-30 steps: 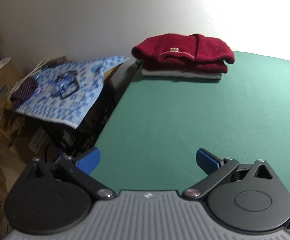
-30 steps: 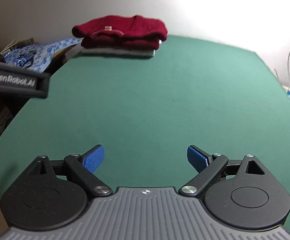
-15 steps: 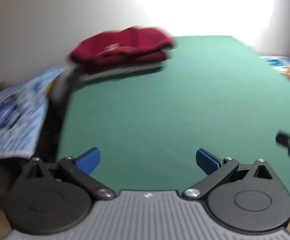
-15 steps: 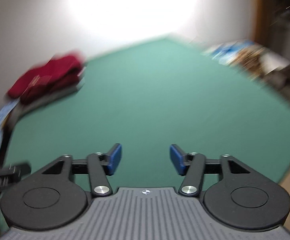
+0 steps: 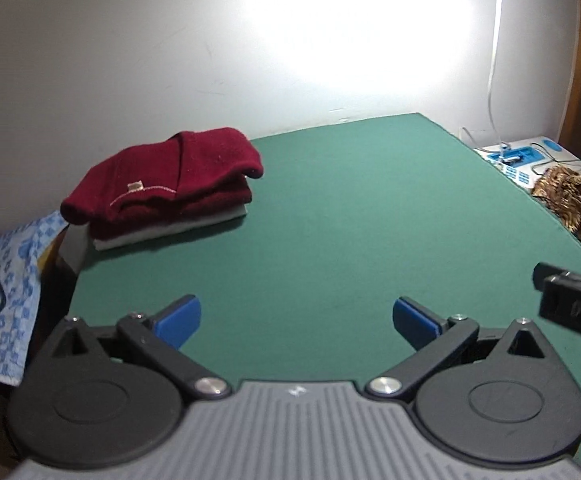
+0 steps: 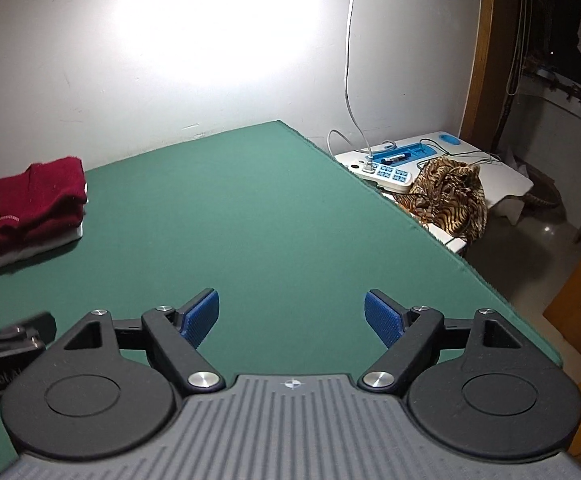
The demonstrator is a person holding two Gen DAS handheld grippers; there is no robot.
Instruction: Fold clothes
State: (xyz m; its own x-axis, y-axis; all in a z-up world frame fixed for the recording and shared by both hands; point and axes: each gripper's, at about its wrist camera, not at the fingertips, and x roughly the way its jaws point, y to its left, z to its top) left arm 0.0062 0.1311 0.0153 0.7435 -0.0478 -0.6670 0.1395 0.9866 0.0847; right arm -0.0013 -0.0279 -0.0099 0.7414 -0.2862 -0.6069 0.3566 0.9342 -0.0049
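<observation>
One folded dark-red knit sweater [image 5: 162, 184] sits on a folded white garment [image 5: 170, 234] at the far-left corner of the green felt table [image 5: 330, 232], tiger-striped crumpled cloth [image 6: 446, 196] on white side table [image 6: 502, 184] off its right edge, left gripper [image 5: 296, 318] spread empty, right gripper [image 6: 291, 316] just reopening, nothing between, path unobstructed.

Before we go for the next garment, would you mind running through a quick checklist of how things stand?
1. Left gripper open and holding nothing: ok.
2. Right gripper holding nothing: ok; its jaws have just been opening again and stand wide.
3. Green table bare in the middle for folding: ok.
4. Red sweater folded, stacked on a white garment at the far left corner: ok.
5. Next piece, the tiger-print garment, within the grippers: not ok; it lies crumpled on the white side table.
6. Cable clear of that garment: cannot tell.
</observation>
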